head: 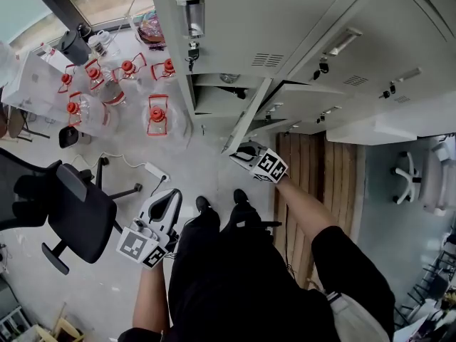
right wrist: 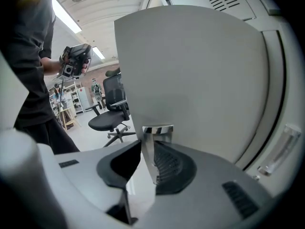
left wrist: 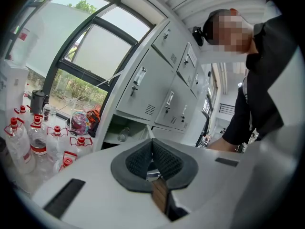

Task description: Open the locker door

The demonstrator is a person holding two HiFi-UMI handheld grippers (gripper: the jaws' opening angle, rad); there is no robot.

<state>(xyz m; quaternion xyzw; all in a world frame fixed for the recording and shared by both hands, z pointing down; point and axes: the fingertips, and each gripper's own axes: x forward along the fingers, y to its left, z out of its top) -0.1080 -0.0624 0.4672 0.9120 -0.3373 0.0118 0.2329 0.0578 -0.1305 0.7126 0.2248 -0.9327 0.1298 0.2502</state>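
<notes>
Just left of the left gripper [head: 168, 199] stands one black office chair [head: 75, 216]. Beyond that gripper's tips, well apart from it, is a cluster of clear water bottles [head: 157, 116] with red caps and handles. Six red tops can be counted from the head view. One white power strip [head: 154, 169] lies on the floor between the bottles and the left gripper. This gripper's two pads are pressed together with nothing between them, and it hangs free, away from the lockers [head: 285, 20].

The person's two black shoes [head: 240, 197] are between the two grippers.

The right gripper [head: 246, 150] is at the free edge of the one locker door [head: 249, 112] that stands ajar. The door swings out from the bank toward this gripper. In the right gripper view the jaws stand moderately apart, one pad on each face of the door's thin edge, clamping it. Behind the door, beyond the gripper's tips, one compartment [head: 217, 91] is open. Well to the right of the right gripper stands one white chair [head: 407, 177].
</notes>
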